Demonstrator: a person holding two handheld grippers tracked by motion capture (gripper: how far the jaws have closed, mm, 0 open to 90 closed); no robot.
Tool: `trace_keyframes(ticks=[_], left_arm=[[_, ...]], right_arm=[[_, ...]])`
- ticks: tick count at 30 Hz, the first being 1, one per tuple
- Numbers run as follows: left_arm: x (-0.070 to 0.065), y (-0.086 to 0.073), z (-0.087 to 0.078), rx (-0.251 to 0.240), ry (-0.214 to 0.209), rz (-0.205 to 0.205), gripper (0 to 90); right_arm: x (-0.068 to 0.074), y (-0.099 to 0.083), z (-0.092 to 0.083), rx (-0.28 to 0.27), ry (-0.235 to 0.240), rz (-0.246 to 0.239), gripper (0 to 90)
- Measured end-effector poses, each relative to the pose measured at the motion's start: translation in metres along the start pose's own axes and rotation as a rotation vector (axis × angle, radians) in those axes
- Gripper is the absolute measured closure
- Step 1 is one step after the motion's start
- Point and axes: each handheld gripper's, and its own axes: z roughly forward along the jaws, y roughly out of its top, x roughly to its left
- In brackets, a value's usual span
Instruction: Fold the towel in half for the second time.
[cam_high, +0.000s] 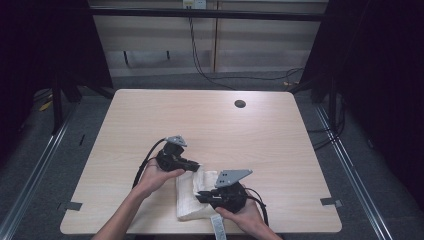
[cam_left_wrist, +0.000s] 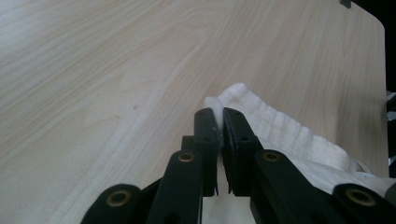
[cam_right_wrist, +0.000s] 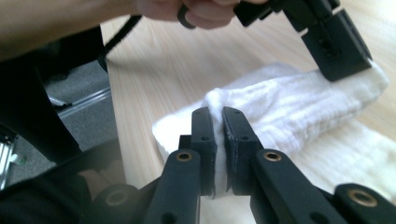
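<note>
- Here, my left gripper (cam_left_wrist: 218, 122) has its jaws nearly together, clamped on a thin fold at one corner of the white towel (cam_left_wrist: 280, 130); in its own view the cloth edge pokes up between the two black pads.
- From that pinch the towel runs away to the right in the left gripper view, ribbed and slightly bunched, lying on the pale wooden table (cam_left_wrist: 93, 70).
- My right gripper (cam_right_wrist: 218, 122) is likewise closed on the towel (cam_right_wrist: 289, 107): a ridge of cloth stands up between its pads and touches both. No earlier look is at hand, so I only report the grip as it stands.
- In the right gripper view I see the other gripper (cam_right_wrist: 336, 46) farther off, its black jaw tips pressed into the far end of the same towel, with the hand (cam_right_wrist: 196, 9) that holds it at the top edge.
- From the high view, the left gripper (cam_high: 192, 166) sits at the towel's upper left corner and the right gripper (cam_high: 202, 196) at its near right side, so the towel (cam_high: 189, 200) lies between and under both.
- The towel rests near the table's (cam_high: 210, 120) front edge, folded into a rough rectangle.
- Farther out, a small dark round hole (cam_high: 240, 104) sits well apart near the back edge of the table.
</note>
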Motion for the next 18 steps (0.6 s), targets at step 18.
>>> trace_keyframes(ticks=[18], left_arm=[[-0.004, -0.002, 0.018, -0.054, -0.028, -0.007, 83.0]], right_arm=[[0.000, -0.027, -0.016, 0.053, -0.055, 0.030, 75.5]])
